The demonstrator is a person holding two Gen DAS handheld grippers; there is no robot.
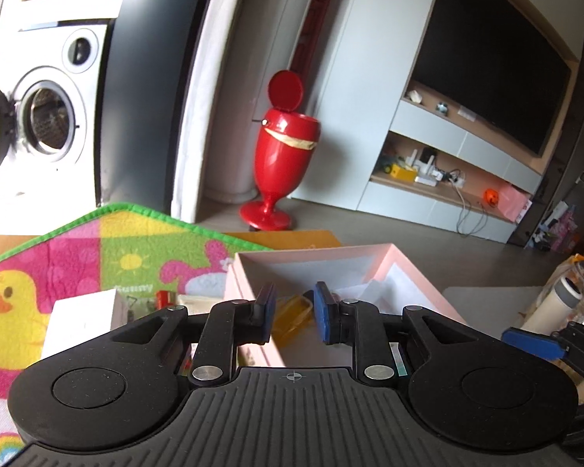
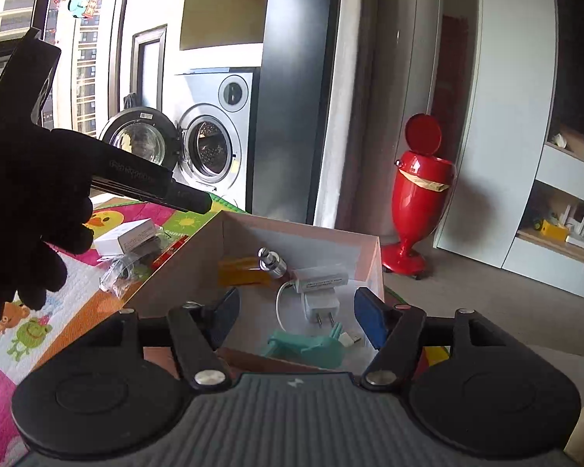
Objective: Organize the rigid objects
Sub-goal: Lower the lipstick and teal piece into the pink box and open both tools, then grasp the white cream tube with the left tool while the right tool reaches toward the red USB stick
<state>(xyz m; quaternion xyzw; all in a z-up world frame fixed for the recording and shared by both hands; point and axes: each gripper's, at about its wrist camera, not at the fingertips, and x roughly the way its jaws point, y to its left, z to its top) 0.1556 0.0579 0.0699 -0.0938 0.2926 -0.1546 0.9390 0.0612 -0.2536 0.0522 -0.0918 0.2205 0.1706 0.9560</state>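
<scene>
My left gripper (image 1: pixel 292 311) hangs over the near wall of the pink box (image 1: pixel 249 292), jaws a moderate gap apart w/ nothing between them; a yellow translucent piece (image 1: pixel 292 317) lies in the box just past the blue pads. My right gripper (image 2: pixel 296 319) sits at the same box's (image 2: pixel 183 268) near edge, jaws spread wide, also empty. Inside the box, right-wrist view: an orange-yellow translucent piece (image 2: pixel 241 270), a small metal-capped glass bottle (image 2: pixel 272 262), a white adapter block (image 2: pixel 323 279) w/ cable, a white two-prong charger plug (image 2: pixel 321 307), a teal plastic clip (image 2: pixel 311 348) nearest the pads. Outside the box, on the cartoon play mat (image 2: pixel 27 334): a white carton (image 2: pixel 124 235), a red packet (image 2: pixel 171 251), a clear wrapped item (image 2: pixel 116 272). A black-gloved hand (image 2: pixel 27 233) holding the other gripper fills the left of that view. Bkgd: red pedestal bin (image 1: pixel 282 155), lid up; washing machine (image 1: pixel 50 116), door open; TV (image 1: pixel 494 58) on the wall unit.
</scene>
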